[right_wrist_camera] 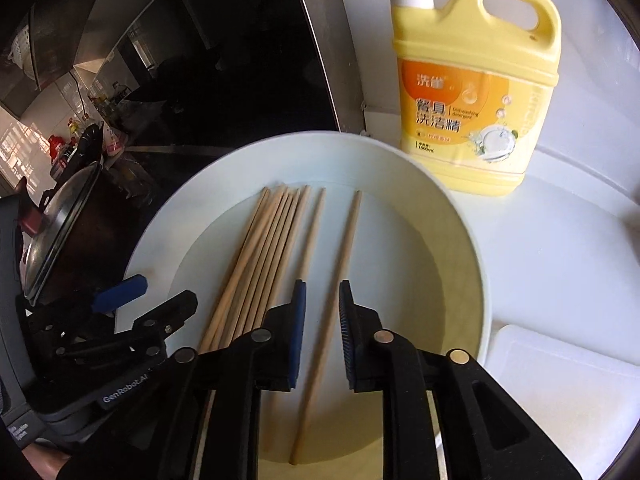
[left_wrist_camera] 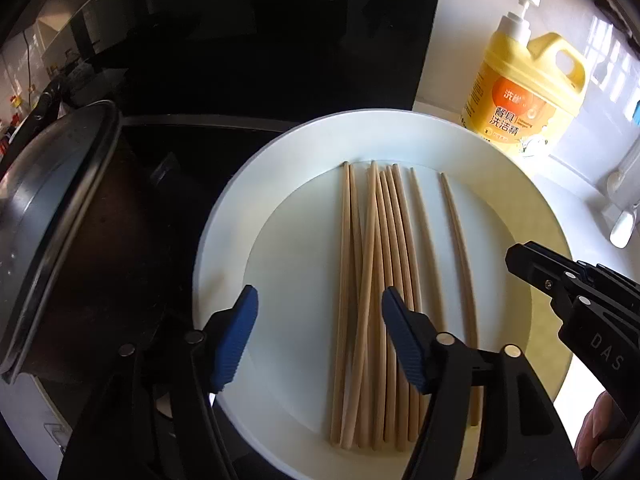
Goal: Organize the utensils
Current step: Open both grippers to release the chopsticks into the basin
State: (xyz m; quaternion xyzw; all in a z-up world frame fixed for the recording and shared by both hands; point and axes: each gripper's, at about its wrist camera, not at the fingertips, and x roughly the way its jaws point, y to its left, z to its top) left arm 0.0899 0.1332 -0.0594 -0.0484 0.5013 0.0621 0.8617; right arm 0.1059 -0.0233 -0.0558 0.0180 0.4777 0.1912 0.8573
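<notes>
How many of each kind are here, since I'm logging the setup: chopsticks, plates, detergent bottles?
Light wooden chopsticks: 8
Round white plate: 1
Yellow plastic pump detergent bottle: 1
Total: 10

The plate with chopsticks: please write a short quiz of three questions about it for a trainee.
1. True or false: the chopsticks lie on the white plate.
2. Which gripper has its jaws wider apart? A. left gripper B. right gripper
3. What stands behind the plate, on the white counter?

Key
1. True.
2. A. In the left wrist view the left jaws span several chopsticks; in the right wrist view the right jaws stand narrowly apart, with one chopstick showing between them.
3. A yellow detergent bottle with a pump.
</notes>
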